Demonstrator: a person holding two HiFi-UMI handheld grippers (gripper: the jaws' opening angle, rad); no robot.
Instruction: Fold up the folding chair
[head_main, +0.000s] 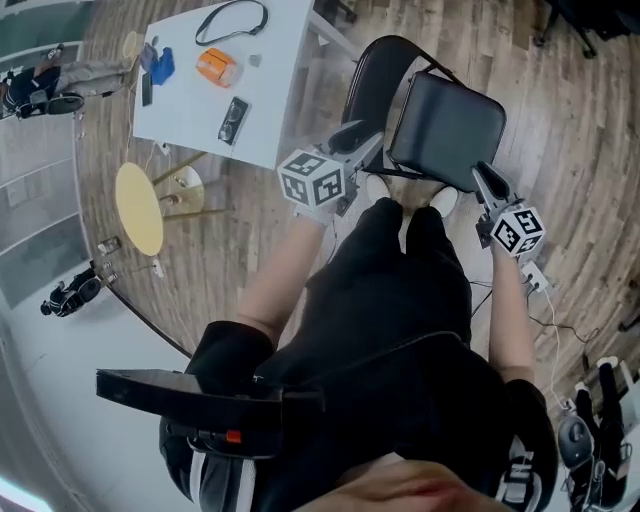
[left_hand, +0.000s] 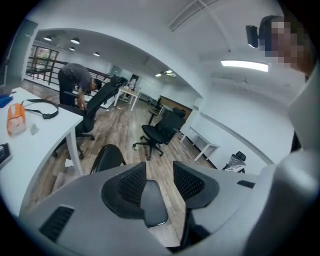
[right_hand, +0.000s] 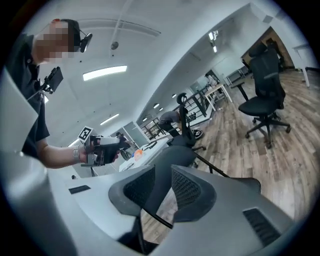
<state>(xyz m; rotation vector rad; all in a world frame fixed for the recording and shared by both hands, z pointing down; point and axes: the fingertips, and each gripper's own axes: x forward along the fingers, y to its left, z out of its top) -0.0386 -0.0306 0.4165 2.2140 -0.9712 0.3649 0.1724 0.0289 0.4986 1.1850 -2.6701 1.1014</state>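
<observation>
While left gripper (left_hand: 159, 170) and right gripper (right_hand: 162, 172) gape, the folding chair (head_main: 445, 130) stands unfolded.

The head view looks steeply down from above the person onto the folding chair (head_main: 445, 130) just ahead, with the white table (head_main: 200, 110) at far left. The left gripper view sits close over the chair, facing roughly level across the office, table at left. The right gripper view faces left across the chair toward the left gripper (right_hand: 126, 143). All three share chair and table.
</observation>
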